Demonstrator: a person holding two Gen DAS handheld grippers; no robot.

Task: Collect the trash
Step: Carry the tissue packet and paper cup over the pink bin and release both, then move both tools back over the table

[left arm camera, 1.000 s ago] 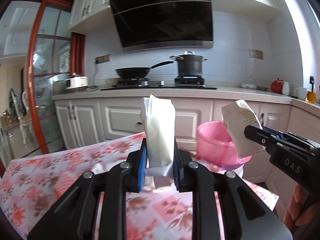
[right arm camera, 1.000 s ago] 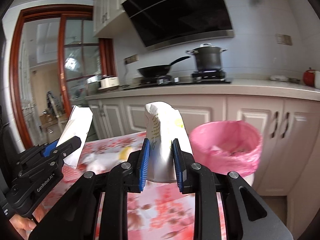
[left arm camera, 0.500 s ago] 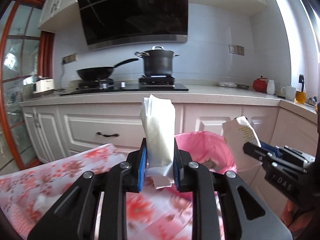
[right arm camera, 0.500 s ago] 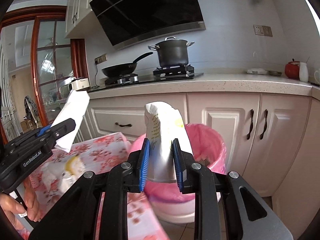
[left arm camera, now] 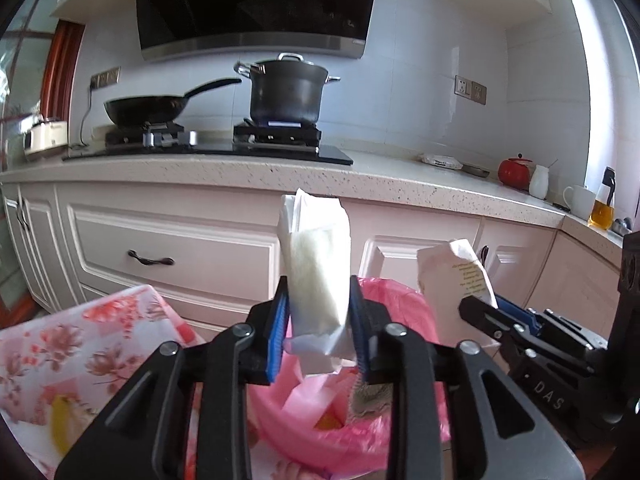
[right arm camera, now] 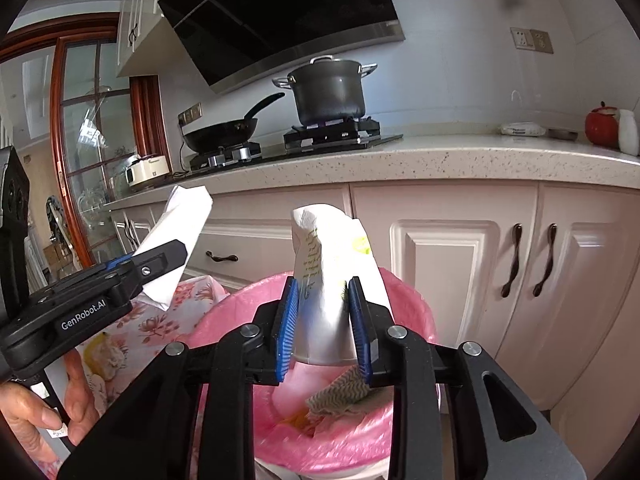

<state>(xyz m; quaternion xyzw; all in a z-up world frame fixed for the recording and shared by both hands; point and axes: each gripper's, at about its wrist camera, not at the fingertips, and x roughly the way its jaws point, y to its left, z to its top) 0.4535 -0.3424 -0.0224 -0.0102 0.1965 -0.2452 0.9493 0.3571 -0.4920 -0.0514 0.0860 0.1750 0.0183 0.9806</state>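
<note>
Both claws have swung from above the floral table to over the pink-lined bin since a second ago. From the left wrist, the left claw (left arm camera: 318,320) stands above the bin (left arm camera: 412,312), its jaws opening with a white tissue (left arm camera: 316,268) upright between the blue pads, which look barely in contact with it; the table (left arm camera: 72,344) edge lies at lower left, and the right claw (left arm camera: 484,312) shows at right with a printed paper (left arm camera: 452,272). From the right wrist, the right claw (right arm camera: 324,320) sits over the bin (right arm camera: 404,300), jaws opening around the paper (right arm camera: 332,272), still between the pads. Scraps lie inside the liner. At left, a hand (right arm camera: 44,404) holds the left claw (right arm camera: 160,256) and tissue (right arm camera: 180,232).
</note>
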